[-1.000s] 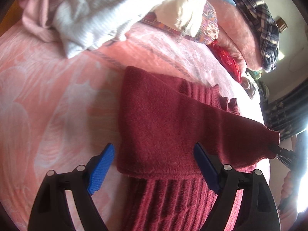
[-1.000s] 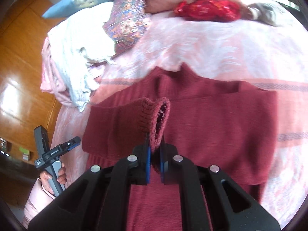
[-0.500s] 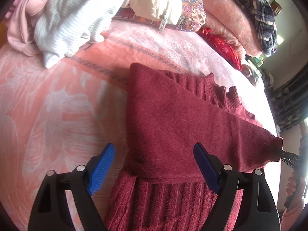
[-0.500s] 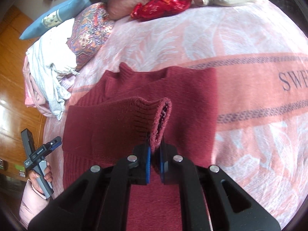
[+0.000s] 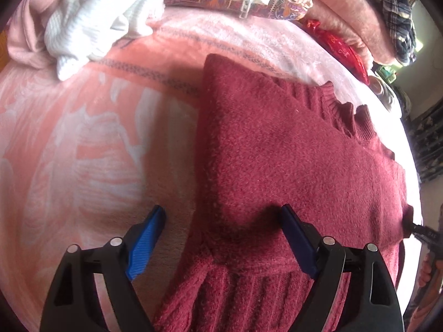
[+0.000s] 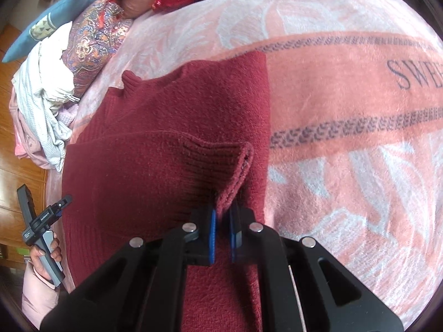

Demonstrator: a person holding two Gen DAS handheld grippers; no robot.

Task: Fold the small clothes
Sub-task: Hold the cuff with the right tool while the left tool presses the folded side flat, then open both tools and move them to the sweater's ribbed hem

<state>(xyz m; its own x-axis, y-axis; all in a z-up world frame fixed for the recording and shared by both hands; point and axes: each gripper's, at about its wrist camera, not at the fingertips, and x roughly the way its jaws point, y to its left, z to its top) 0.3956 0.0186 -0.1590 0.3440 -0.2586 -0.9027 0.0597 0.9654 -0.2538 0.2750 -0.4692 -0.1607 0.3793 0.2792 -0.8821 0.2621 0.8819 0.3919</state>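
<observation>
**A:** What am I looking at on your side?

**B:** I'm folding the dark red knitted sweater [image 6: 155,182], which is lying flat on the pink flowered fleece blanket [image 6: 346,116]. My right gripper [image 6: 221,229] is pinching the sweater's ribbed sleeve cuff [image 6: 235,171] with its jaws almost fully closed, and I'm holding that sleeve across the sweater's body.

**A:** And your other hand?

**B:** My left gripper [image 5: 224,238] is hanging wide open over the sweater's left folded edge, gripping nothing; one blue pad [image 5: 146,240] is sitting over the blanket just beside the sweater, the other over the knit.

**A:** How are you planning to finish the step well?

**B:** I'm thinking the cuff should go down flat inside the sweater's outline, close to its right edge, with the sleeve straight, before I let go. I'm judging that the open gripper could be pressing the fold so nothing drags. The heap of white and pink clothes [image 5: 83,19] is lying well beyond the sweater's collar, out of the way.
</observation>
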